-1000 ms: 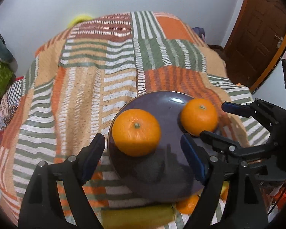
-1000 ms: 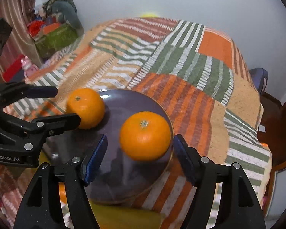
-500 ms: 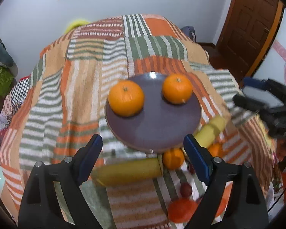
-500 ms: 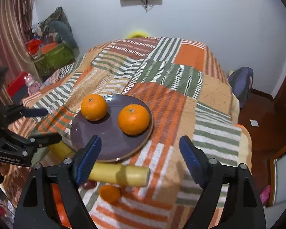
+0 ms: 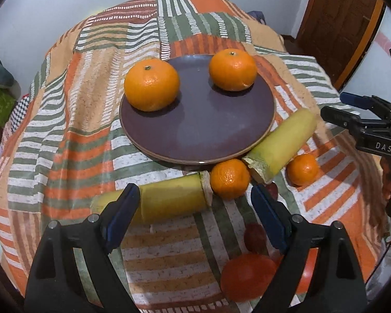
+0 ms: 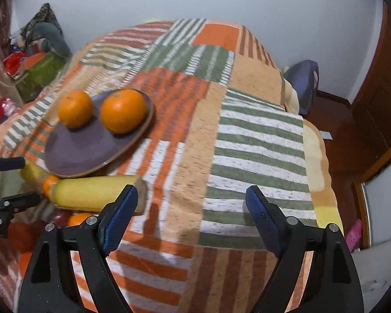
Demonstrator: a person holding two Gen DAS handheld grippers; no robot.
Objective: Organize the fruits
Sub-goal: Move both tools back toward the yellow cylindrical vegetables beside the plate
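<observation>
My left gripper [image 5: 195, 208] is spread wide at the bottom of the frame, holding nothing; its left blue pad [image 5: 122, 216] overlaps the near yellow-green stalk piece [image 5: 169, 200] in the picture, though I cannot tell whether they touch. My right gripper [image 6: 193, 219] is just as wide apart and empty, hanging over bare striped blanket [image 6: 247, 143] in the lower centre.

The purple plate [image 5: 208, 125] sits mid-frame with two oranges on it, one at its upper left [image 5: 151, 84] and one at its upper right [image 5: 232, 69]. Below its rim lie a loose orange [image 5: 230, 178], a second stalk piece [image 5: 281, 143] angled up to the right, another small orange [image 5: 302, 169], a dark red fruit [image 5: 255, 237] and a big orange-red fruit [image 5: 247, 276].

In the right wrist view the right half of the blanket is open room, dropping off toward the floor and wooden door [image 6: 378, 91].

Compared with half a second ago, the plate is larger and nearer in the left view, while in the right view it now sits further toward the upper left.
</observation>
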